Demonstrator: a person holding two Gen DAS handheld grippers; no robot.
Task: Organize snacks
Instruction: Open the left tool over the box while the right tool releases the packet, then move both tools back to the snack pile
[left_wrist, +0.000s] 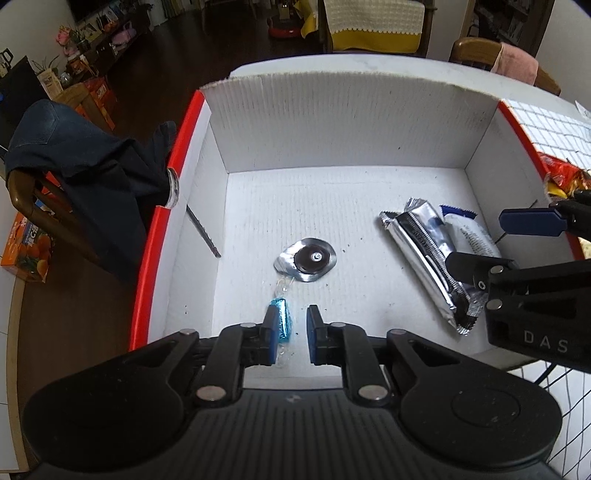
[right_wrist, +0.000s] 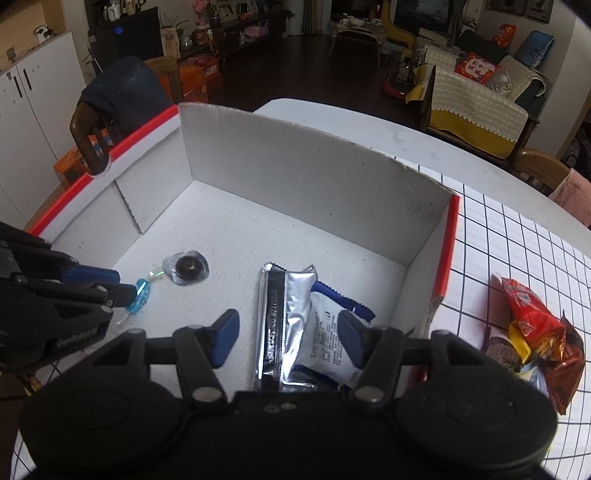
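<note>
A white cardboard box (left_wrist: 332, 133) with red rims holds the snacks; it also shows in the right wrist view (right_wrist: 295, 173). My left gripper (left_wrist: 291, 328) is open; a blue wrapped candy (left_wrist: 282, 323) lies against its left finger, also seen from the right wrist (right_wrist: 140, 299). A round foil-wrapped chocolate (left_wrist: 308, 258) lies mid-box (right_wrist: 186, 267). A silver packet (left_wrist: 424, 254) and a white-blue packet (left_wrist: 469, 236) lie at the right. My right gripper (right_wrist: 288, 339) is open above these packets (right_wrist: 291, 317).
Red and yellow snack bags (right_wrist: 535, 332) lie on the gridded tablecloth (right_wrist: 517, 236) right of the box. A chair with a dark garment (left_wrist: 85, 166) stands left of the box. An orange carton (left_wrist: 29, 247) is on the floor.
</note>
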